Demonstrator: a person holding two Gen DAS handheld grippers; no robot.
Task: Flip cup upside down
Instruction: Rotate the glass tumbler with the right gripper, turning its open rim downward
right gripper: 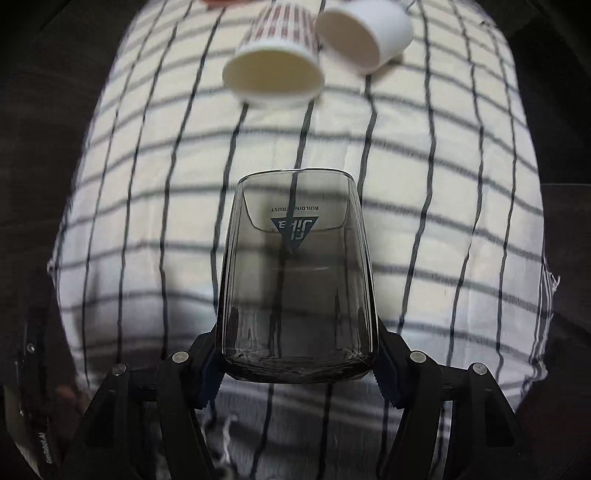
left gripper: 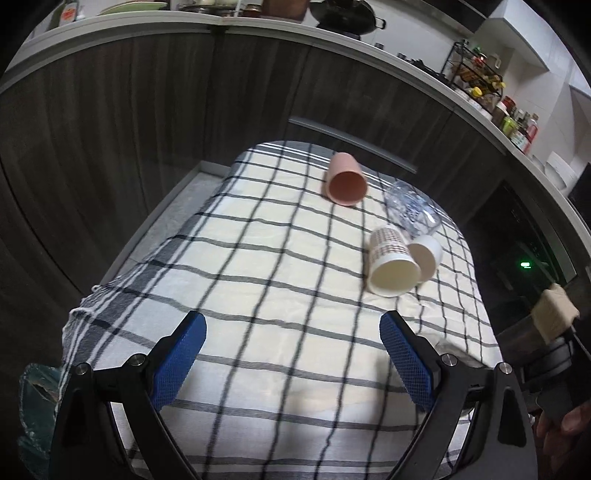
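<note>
My right gripper [right gripper: 299, 354] is shut on a clear glass cup [right gripper: 295, 273] with an upside-down printed logo, holding it by its thick base above the checked cloth [right gripper: 147, 221], mouth pointing away. Ahead lie a patterned paper cup [right gripper: 275, 70] and a white cup [right gripper: 364, 35], both on their sides. My left gripper [left gripper: 293, 354] is open and empty over the cloth [left gripper: 258, 295]. In the left wrist view a pink cup [left gripper: 345, 181], the patterned cup [left gripper: 391, 264] and the white cup [left gripper: 426, 256] lie on their sides; a clear plastic item [left gripper: 412, 210] lies between them.
The cloth covers a small table with dark cabinets [left gripper: 147, 110] behind. A counter [left gripper: 480, 122] with bottles and a spice rack [left gripper: 476, 74] runs along the back right. A dark appliance with a green light [left gripper: 524, 264] stands right of the table.
</note>
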